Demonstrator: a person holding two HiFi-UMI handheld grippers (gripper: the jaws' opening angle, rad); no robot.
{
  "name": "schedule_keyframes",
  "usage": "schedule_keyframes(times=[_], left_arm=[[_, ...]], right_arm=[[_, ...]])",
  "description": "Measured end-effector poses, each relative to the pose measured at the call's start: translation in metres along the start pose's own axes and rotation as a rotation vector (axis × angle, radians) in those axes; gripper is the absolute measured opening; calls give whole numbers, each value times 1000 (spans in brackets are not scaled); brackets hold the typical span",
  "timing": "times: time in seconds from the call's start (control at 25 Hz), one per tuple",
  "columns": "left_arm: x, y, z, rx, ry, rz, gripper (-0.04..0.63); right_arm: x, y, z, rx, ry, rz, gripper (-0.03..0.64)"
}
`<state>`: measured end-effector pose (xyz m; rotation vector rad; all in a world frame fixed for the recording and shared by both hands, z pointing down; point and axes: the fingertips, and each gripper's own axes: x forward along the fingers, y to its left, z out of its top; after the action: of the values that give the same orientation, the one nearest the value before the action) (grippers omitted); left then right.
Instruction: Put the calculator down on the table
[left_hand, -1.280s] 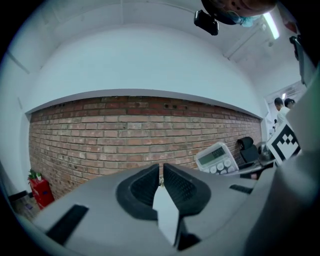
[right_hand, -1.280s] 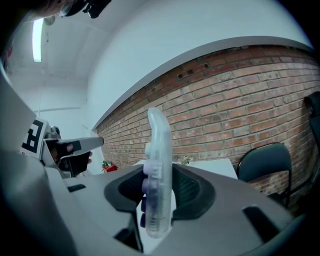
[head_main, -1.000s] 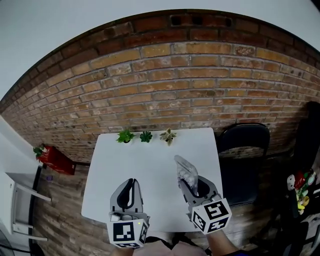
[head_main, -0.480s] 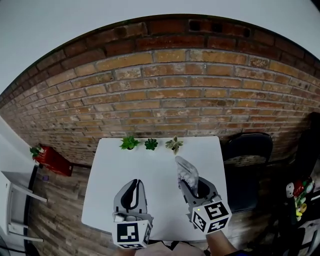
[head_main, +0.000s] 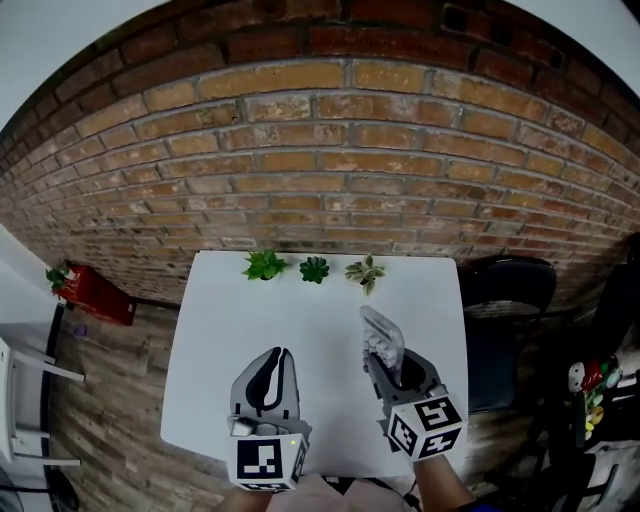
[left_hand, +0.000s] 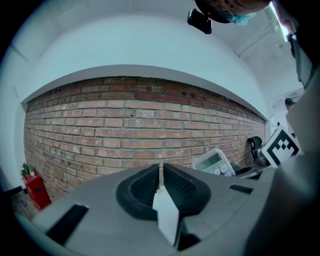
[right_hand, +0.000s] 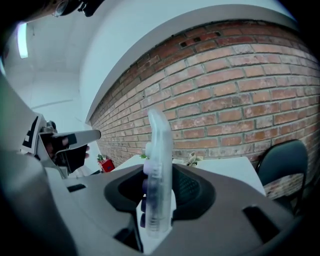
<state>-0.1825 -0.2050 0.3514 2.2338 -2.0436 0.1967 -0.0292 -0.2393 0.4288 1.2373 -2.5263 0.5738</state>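
A pale calculator (head_main: 382, 340) stands upright on its edge between the jaws of my right gripper (head_main: 393, 372), which is shut on its lower part. It hangs over the right half of the white table (head_main: 300, 320). In the right gripper view the calculator (right_hand: 158, 165) shows edge-on, its purple keys facing left. My left gripper (head_main: 270, 378) is over the table's front left, with its jaws together and nothing between them. The left gripper view shows that gripper's closed jaws (left_hand: 161, 175) and, off to the right, the calculator's face (left_hand: 215, 162).
Three small potted plants (head_main: 264, 265) (head_main: 315, 269) (head_main: 366, 271) line the table's far edge against the brick wall. A black chair (head_main: 510, 290) stands right of the table. A red object with a plant (head_main: 90, 295) sits on the floor at left.
Both grippers have moved forward over the table and sunk a little. The calculator stays held in the right gripper. The left jaws remain together.
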Motion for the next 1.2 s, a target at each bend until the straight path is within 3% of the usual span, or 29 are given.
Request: schedule_keyframes(times=[0.76, 1.2], left_arm=[[53, 32, -91, -49, 211, -69, 34], [71, 48, -118, -69, 262, -80, 34]], right_arm=[[75, -15, -111, 183, 274, -58, 135], [95, -20, -127, 387, 315, -51, 143]])
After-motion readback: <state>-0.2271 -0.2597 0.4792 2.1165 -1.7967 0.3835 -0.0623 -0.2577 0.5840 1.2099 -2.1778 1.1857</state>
